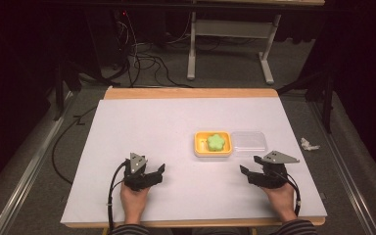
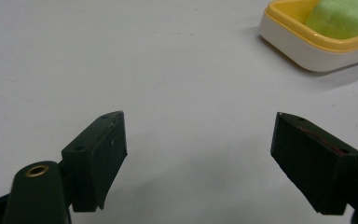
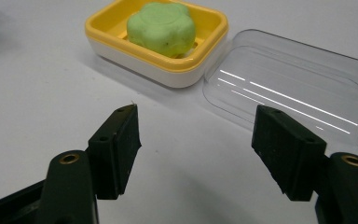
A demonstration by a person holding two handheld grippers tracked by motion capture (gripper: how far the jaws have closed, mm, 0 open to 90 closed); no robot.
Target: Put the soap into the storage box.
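A yellow soap dish [image 1: 200,145] [image 2: 284,35] [image 3: 177,70] sits on the white table a little right of centre. In it lies a green flower-shaped soap [image 1: 216,142] [image 2: 342,17] [image 3: 161,28]. A clear plastic lid [image 1: 248,141] [image 3: 291,88] lies flat against the dish's right side. My left gripper [image 1: 157,172] [image 2: 198,156] rests near the table's front, left of the dish, open and holding nothing. My right gripper [image 1: 248,165] [image 3: 196,149] is open too, just in front of the lid, with nothing between its jaws.
The white sheet covers a wooden table [image 1: 191,93] whose far edge shows bare. On the floor lie cables [image 1: 147,61] at the back and a crumpled white scrap [image 1: 308,144] to the right. A white desk frame [image 1: 230,29] stands beyond the table.
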